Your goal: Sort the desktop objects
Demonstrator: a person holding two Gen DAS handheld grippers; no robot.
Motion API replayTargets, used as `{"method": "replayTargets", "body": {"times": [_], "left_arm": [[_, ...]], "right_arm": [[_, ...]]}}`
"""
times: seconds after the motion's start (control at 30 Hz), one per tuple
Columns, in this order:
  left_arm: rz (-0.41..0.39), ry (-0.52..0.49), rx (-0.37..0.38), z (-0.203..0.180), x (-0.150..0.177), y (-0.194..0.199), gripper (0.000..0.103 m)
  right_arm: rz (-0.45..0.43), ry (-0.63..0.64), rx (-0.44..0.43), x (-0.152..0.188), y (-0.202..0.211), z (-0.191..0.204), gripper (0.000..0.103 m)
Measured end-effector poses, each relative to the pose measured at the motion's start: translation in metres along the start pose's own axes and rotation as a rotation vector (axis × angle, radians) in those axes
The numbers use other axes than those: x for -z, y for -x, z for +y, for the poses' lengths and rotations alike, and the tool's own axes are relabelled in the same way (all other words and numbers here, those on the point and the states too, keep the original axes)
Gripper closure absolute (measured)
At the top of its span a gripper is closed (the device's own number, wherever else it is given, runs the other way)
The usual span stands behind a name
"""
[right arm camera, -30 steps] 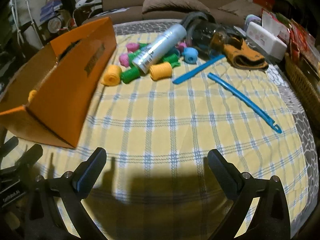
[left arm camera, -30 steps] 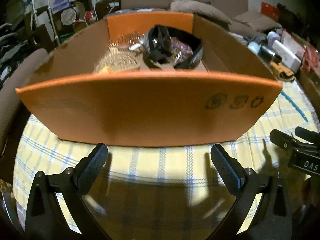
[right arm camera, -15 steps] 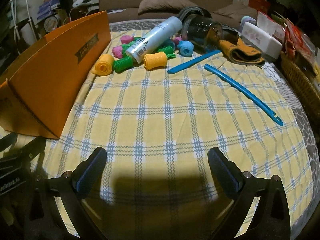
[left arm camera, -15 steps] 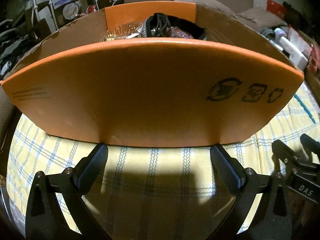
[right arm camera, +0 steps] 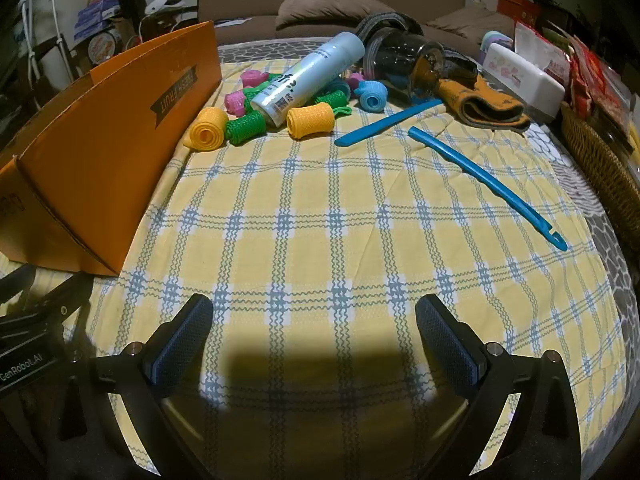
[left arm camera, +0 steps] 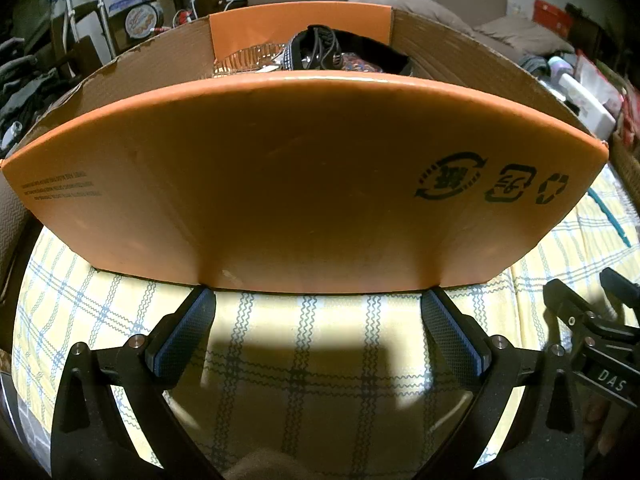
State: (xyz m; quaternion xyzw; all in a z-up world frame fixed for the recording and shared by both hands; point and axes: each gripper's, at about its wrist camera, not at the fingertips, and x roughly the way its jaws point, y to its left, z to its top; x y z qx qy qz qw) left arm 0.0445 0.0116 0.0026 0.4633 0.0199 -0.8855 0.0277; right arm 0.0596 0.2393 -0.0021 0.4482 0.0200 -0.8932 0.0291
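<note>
An orange cardboard box [left arm camera: 304,168] fills the left wrist view, with black straps [left arm camera: 316,52] and gold items inside at the back. My left gripper [left arm camera: 320,304] is open and empty, its fingertips right at the box's near wall. My right gripper [right arm camera: 314,316] is open and empty over the checked cloth. In the right wrist view the box [right arm camera: 96,152] stands at left. Beyond lie a silver spray can [right arm camera: 308,76], coloured hair rollers [right arm camera: 310,120], a tipped glass jar [right arm camera: 404,64] and two blue sticks [right arm camera: 484,184].
A yellow checked cloth [right arm camera: 360,240] covers the round table. An orange folded cloth [right arm camera: 488,108], a white tissue box [right arm camera: 524,76] and a wicker basket [right arm camera: 600,160] are at the right. A sofa stands behind. The other gripper shows at each view's edge.
The left gripper has moved forward until its fingertips reach the box's near wall. The right gripper has moved slightly forward and lower. Both stay open.
</note>
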Motion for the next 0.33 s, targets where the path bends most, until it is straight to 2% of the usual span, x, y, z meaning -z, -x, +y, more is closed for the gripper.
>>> {"method": "replayTargets", "body": {"times": [0.33], "left_arm": [[0.000,-0.001,-0.001,0.0000,0.0004,0.0005,0.000]], "right_arm": [[0.000,0.000,0.000,0.0007,-0.0001,-0.0001,0.000]]}}
